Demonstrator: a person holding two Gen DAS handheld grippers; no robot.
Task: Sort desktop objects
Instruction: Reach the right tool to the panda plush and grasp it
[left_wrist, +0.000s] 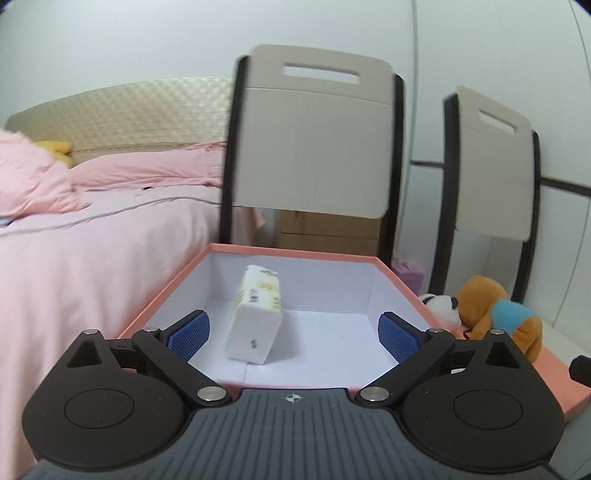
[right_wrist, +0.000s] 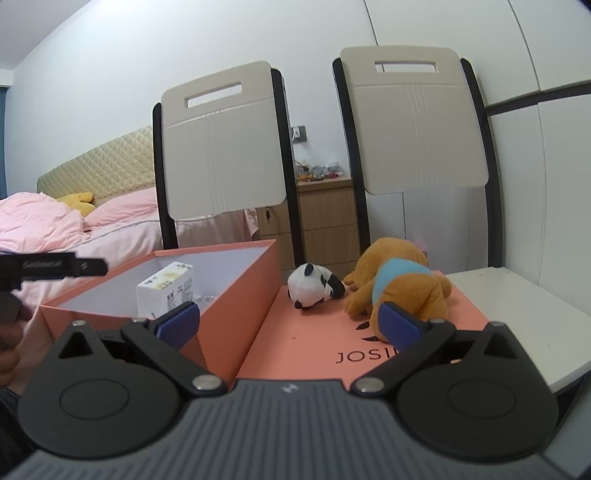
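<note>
The open pink box (right_wrist: 236, 295) holds the tilted tissue pack (left_wrist: 256, 314). Both the left gripper (left_wrist: 293, 332) and right gripper (right_wrist: 288, 321) gape empty. The right should straddle the orange plush dog (right_wrist: 402, 288) squarely, sparing the panda plush (right_wrist: 314, 286).

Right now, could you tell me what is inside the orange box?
The orange box holds one tissue pack, tilted on the white floor. The near wall hides the floor's closest strip, so anything lying there cannot be seen.
</note>
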